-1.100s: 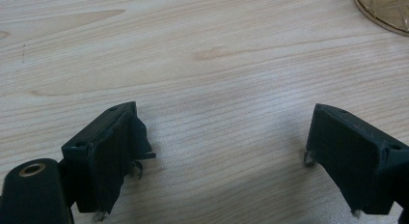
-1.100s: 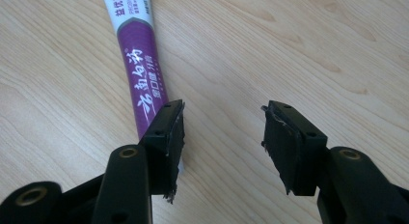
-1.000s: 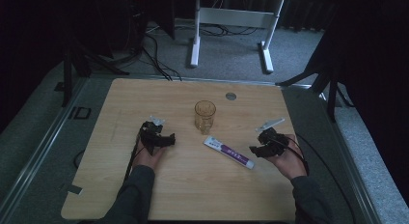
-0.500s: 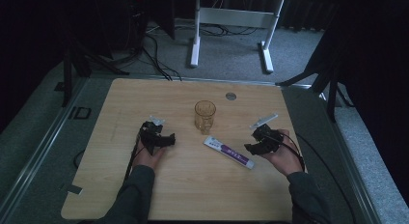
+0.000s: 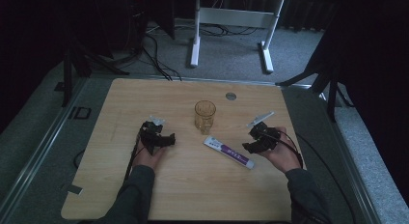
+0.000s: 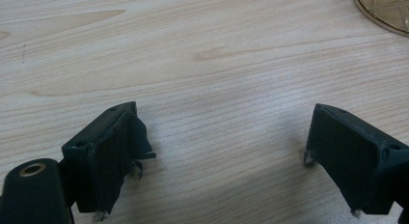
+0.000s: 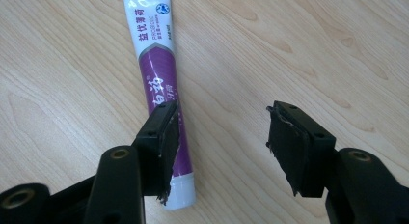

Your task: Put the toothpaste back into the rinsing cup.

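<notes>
- table is carrying a glass near centre, taking that as the landmark; toothpaste tube is lying flat just on the person's side of the glass, off toward the right hand
- tube's long axis is running diagonally, one end close by the glass, the other trailing away toward the right gripper
- right gripper is sitting just past that far end, much nearer the tube than the left gripper, which is resting on the opposite side of the glass
- right jaws have just been opening and are standing wide, nothing gripped; in the right gripper view the tube is lying under the left-hand jaw, not centred in the gap, cap end nearest the camera
- left jaws are gaping over bare wood, holding nothing
- judgement: right gripper is needing a sideways shift to straddle the tube across its width
</notes>
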Available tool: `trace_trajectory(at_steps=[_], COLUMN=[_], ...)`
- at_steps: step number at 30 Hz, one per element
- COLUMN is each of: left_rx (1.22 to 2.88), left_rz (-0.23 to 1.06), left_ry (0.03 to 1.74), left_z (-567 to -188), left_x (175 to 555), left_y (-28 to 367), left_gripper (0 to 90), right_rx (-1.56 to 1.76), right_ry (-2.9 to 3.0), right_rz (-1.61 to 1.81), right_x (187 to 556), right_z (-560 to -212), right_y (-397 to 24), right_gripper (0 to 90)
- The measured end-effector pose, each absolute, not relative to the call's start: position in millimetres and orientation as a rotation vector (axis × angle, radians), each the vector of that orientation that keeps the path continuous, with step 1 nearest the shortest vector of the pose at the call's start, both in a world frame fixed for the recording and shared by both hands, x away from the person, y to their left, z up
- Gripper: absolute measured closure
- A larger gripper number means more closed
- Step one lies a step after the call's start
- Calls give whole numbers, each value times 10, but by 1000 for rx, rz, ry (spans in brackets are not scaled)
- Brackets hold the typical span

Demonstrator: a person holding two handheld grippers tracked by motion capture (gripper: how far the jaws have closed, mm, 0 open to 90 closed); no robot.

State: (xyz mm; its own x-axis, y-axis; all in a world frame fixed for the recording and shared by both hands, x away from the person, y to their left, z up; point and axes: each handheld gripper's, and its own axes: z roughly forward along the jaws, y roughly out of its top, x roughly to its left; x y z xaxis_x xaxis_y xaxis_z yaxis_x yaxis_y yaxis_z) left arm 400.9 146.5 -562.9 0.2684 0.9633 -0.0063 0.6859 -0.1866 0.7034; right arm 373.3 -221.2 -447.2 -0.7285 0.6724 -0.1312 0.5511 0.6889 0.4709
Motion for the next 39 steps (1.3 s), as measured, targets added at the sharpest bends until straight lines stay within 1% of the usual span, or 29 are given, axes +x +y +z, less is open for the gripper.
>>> trace_trajectory(at_steps=[39], left_rx=[1949], left_rz=[603], left_ry=[1484], left_z=[-5628], left_x=[4010], left_y=[1465], left_gripper=[117], right_rx=[889], right_ry=[2733], right_rz=[476], right_x=[3854], right_z=[-4474], right_y=[-1984], right_gripper=[448])
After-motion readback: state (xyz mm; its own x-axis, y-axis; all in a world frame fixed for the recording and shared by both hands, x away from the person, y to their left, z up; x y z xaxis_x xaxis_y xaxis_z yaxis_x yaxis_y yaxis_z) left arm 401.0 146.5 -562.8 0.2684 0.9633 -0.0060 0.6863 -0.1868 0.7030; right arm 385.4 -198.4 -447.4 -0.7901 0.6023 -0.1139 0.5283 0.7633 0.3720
